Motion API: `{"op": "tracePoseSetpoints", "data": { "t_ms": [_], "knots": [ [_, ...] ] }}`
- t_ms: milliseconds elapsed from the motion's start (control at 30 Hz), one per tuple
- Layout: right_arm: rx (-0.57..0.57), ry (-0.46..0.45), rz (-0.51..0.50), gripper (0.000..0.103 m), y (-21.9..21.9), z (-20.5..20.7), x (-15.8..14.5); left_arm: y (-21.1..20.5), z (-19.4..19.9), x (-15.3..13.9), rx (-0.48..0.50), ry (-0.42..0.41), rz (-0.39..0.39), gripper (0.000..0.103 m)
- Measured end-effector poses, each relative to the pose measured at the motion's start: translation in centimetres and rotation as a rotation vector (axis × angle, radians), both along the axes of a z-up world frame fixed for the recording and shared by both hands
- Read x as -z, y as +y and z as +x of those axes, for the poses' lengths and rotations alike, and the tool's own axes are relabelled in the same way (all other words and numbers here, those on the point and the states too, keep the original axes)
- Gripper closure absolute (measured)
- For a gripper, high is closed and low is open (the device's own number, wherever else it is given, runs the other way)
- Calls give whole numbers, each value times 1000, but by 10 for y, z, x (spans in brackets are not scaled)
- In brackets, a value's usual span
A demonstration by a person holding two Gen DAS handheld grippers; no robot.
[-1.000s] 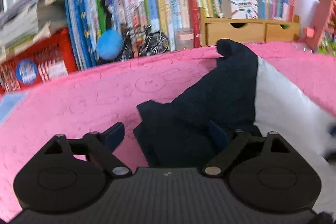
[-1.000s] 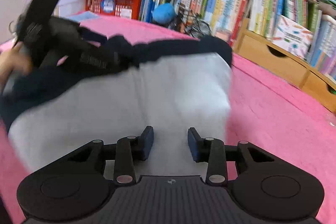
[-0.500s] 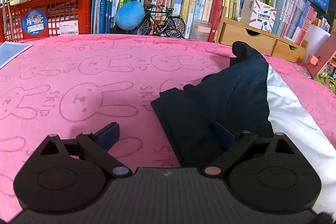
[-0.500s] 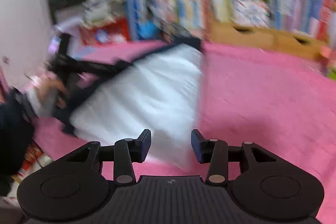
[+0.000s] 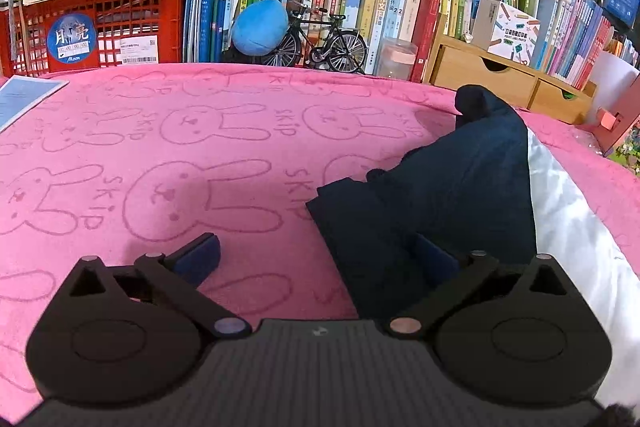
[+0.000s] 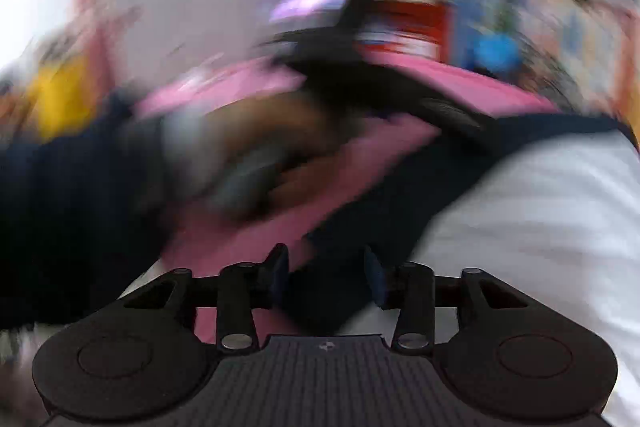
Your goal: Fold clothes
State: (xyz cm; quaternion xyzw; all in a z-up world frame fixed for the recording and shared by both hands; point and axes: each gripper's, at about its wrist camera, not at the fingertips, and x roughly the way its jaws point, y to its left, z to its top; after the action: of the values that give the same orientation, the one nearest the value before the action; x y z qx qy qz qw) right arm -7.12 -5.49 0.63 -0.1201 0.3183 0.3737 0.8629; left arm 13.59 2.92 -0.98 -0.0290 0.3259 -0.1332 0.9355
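My left tool (image 5: pixel 316 259) is released, its jaws spread wide over the pink bunny-print cover (image 5: pixel 168 155); its right finger rests on the navy-and-white garment (image 5: pixel 460 195) lying ahead and to the right. My right tool (image 6: pixel 326 273), also released, straddles the garment's navy edge (image 6: pixel 360 227) amid heavy blur.
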Motion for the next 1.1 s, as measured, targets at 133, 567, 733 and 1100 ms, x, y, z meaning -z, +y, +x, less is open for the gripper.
{"op": "tracePoseSetpoints", "data": {
  "t_ms": [133, 567, 733, 1100],
  "knots": [
    [27, 73, 167, 55, -27, 15, -16, 2, 0, -1, -1, 1, -18, 0],
    [189, -9, 161, 42, -63, 17, -23, 11, -7, -3, -26, 2, -33, 0],
    [438, 3, 205, 42, -125, 44, -37, 39, -47, -13, -160, -104, 95, 8],
    [542, -7, 116, 74, -130, 164, -35, -69, -117, -30, 288, -272, 99, 13]
  ]
}}
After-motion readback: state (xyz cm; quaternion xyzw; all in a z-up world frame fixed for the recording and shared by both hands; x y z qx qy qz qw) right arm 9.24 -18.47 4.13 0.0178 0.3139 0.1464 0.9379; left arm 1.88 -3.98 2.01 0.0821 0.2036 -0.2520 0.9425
